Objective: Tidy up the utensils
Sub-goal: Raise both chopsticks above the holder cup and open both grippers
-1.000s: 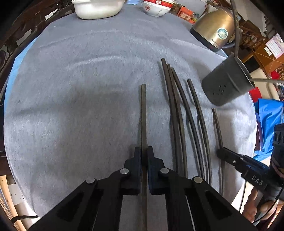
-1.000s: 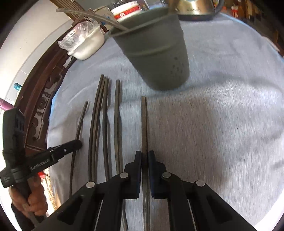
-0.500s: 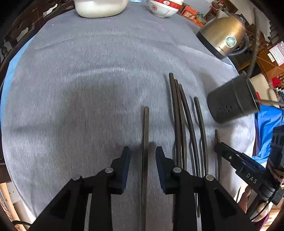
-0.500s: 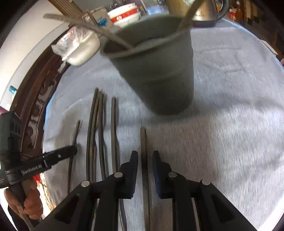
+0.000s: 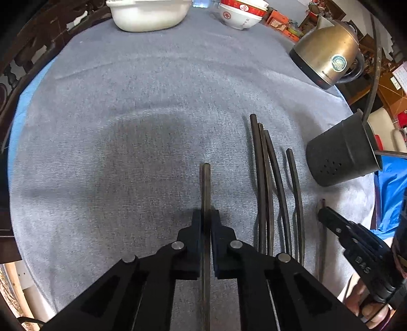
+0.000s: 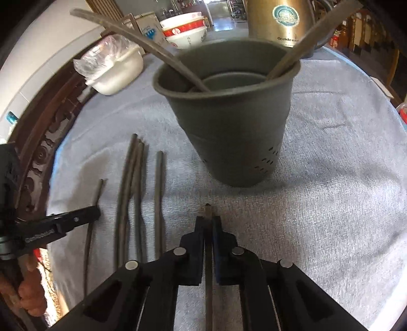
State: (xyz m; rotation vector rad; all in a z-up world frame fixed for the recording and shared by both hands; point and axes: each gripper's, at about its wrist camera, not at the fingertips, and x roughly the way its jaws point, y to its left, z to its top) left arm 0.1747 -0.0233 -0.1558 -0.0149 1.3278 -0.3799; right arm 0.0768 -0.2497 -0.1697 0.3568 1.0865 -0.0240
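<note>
Both grippers were clamped on dark chopsticks. In the left wrist view the left gripper (image 5: 206,216) had its jaws pressed against a single chopstick (image 5: 205,183) that ran forward between the pads, its tip out over the grey cloth (image 5: 127,127). In the right wrist view the right gripper (image 6: 208,221) pinched another chopstick (image 6: 208,210), with only a short stub showing past the jaws. Whether either stick had left the cloth I could not tell.

Just beside them lay a row of loose chopsticks (image 6: 132,183), three bunched and touching, one slightly apart, and a thinner one nearest the left gripper. Beyond the right gripper stood the grey utensil holder (image 6: 229,122), perforated near its base, with two long pieces leaning on its rim. Farther back sat a brass-coloured kettle (image 5: 328,51), a red-and-white bowl (image 5: 241,15) and a white dish (image 5: 150,15).

My judgement: the step in hand was carrying the held sticks to the holder. To do it well, tilt each stick tip-down, enter near the open middle of the rim clear of the leaning pieces, and release only once the tip is well inside.
</note>
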